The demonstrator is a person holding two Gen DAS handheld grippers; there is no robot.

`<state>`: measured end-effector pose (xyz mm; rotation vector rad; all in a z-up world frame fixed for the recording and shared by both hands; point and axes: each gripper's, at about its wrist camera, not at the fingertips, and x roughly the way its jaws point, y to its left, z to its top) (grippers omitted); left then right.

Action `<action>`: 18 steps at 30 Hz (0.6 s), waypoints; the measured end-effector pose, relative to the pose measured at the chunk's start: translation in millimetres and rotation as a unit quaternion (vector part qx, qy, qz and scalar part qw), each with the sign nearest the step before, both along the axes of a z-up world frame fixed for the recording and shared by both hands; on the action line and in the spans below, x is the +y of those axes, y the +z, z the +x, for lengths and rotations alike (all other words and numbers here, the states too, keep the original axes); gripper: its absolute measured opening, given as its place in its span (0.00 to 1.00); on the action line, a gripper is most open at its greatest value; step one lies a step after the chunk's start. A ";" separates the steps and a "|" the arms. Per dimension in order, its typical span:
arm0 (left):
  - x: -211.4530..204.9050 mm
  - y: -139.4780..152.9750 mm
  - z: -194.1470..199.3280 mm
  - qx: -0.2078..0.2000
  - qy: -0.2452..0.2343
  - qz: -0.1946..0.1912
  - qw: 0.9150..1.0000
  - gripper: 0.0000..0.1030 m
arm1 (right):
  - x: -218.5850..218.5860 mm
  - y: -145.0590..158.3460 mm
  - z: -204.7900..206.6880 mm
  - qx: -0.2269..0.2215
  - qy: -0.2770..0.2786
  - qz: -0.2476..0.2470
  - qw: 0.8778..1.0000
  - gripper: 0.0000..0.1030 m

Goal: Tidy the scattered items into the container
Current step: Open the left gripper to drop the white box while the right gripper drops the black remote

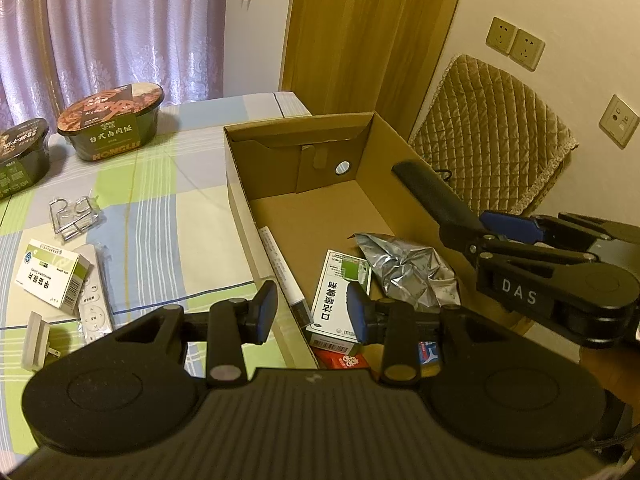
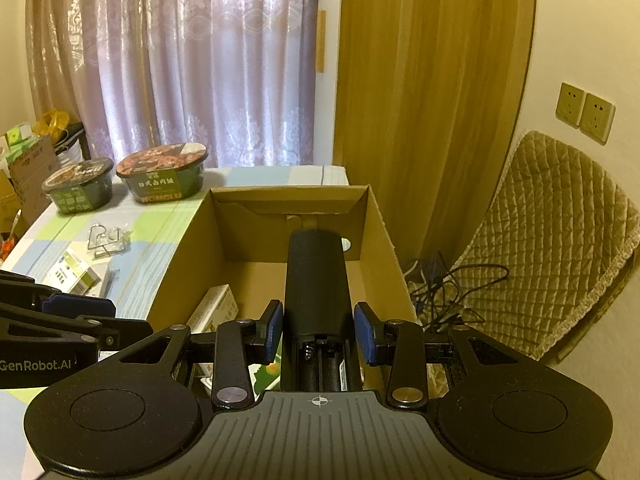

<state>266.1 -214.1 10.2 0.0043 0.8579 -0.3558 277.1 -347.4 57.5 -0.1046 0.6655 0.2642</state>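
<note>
An open cardboard box [image 1: 236,184] stands on the checked tablecloth. It holds a white-green medicine box [image 1: 340,300], a silver foil bag [image 1: 408,272], a long white carton [image 1: 280,268] and a red packet [image 1: 344,360]. My left gripper [image 1: 311,312] is open and holds nothing, hovering over the box's near left wall. My right gripper [image 2: 319,332] is shut on a black remote control [image 2: 316,280], back side up with its battery bay uncovered. The remote [image 1: 432,196] points out over the box's right wall [image 2: 384,240].
Left of the box lie another medicine box [image 1: 52,276], a white remote [image 1: 94,308], a white plug [image 1: 36,340] and a bagged wire rack [image 1: 74,216]. Two instant-food bowls [image 1: 112,120] stand at the back. A quilted chair [image 1: 492,144] and cables [image 2: 440,292] are to the right.
</note>
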 end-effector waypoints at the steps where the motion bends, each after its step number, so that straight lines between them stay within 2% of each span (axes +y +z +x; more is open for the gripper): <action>1: 0.0 0.0 0.0 0.001 0.000 -0.001 1.000 0.31 | 0.2 0.2 0.6 0.000 0.004 0.004 1.000 0.40; 5: 1.4 -0.2 -0.5 0.002 0.000 -0.001 1.000 0.31 | 2.7 1.0 1.5 -0.010 0.010 -0.004 1.000 0.40; 18: 14.7 -4.2 -7.2 0.010 0.008 -0.002 1.000 0.32 | -9.5 -7.6 -12.7 0.010 -0.015 -0.001 1.000 0.40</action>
